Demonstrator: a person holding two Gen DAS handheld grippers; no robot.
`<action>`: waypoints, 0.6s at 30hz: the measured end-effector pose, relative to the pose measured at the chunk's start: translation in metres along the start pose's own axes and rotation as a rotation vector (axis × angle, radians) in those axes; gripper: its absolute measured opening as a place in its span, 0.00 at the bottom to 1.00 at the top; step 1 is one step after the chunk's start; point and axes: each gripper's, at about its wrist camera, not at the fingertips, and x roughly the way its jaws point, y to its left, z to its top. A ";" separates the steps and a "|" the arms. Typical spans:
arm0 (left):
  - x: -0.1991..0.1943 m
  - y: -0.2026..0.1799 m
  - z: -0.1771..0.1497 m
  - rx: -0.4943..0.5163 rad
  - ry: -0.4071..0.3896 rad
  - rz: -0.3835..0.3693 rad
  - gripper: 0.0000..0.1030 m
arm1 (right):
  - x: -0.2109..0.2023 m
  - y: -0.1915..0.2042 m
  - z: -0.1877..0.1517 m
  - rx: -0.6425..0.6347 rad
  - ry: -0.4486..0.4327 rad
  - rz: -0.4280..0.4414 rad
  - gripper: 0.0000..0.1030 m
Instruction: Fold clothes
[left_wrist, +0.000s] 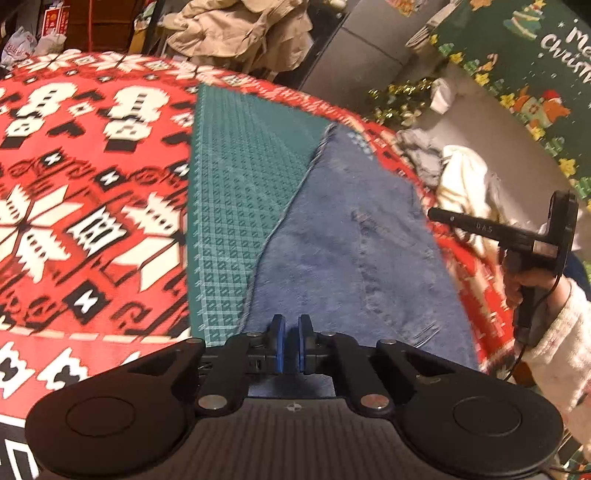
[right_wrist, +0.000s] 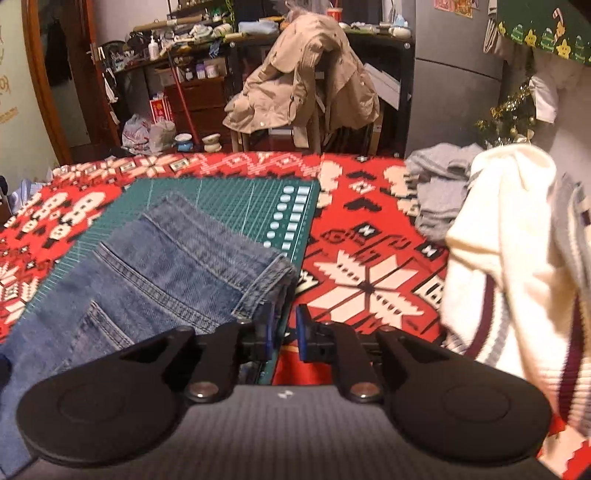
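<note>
Blue jeans (left_wrist: 351, 258) lie flat on a green cutting mat (left_wrist: 236, 184), with one long edge running diagonally across it. My left gripper (left_wrist: 291, 325) hovers over the near end of the jeans, its blue pads a narrow gap apart with nothing between them. In the right wrist view the jeans (right_wrist: 166, 266) show a back pocket and seams. Their corner lies just left of my right gripper (right_wrist: 286, 321), which is slightly open and holds nothing. In the left wrist view the right gripper (left_wrist: 436, 215) appears at the table's right edge, held by a hand (left_wrist: 517, 284).
A red patterned cloth (right_wrist: 369, 280) covers the table under the mat (right_wrist: 236, 195). A cream sweater (right_wrist: 509, 258) and a grey garment (right_wrist: 439, 184) are piled at the right. Behind the table, a beige coat (right_wrist: 306, 81) hangs on a chair in front of cluttered shelves.
</note>
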 end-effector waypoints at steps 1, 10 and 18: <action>-0.001 -0.001 0.001 0.001 -0.003 -0.003 0.05 | -0.006 0.000 0.002 -0.003 -0.007 0.009 0.15; 0.036 -0.014 0.018 0.017 0.010 -0.004 0.05 | -0.037 0.065 0.014 -0.102 -0.023 0.282 0.16; 0.046 -0.009 0.014 0.001 0.024 0.016 0.04 | 0.005 0.147 -0.001 -0.257 0.086 0.426 0.13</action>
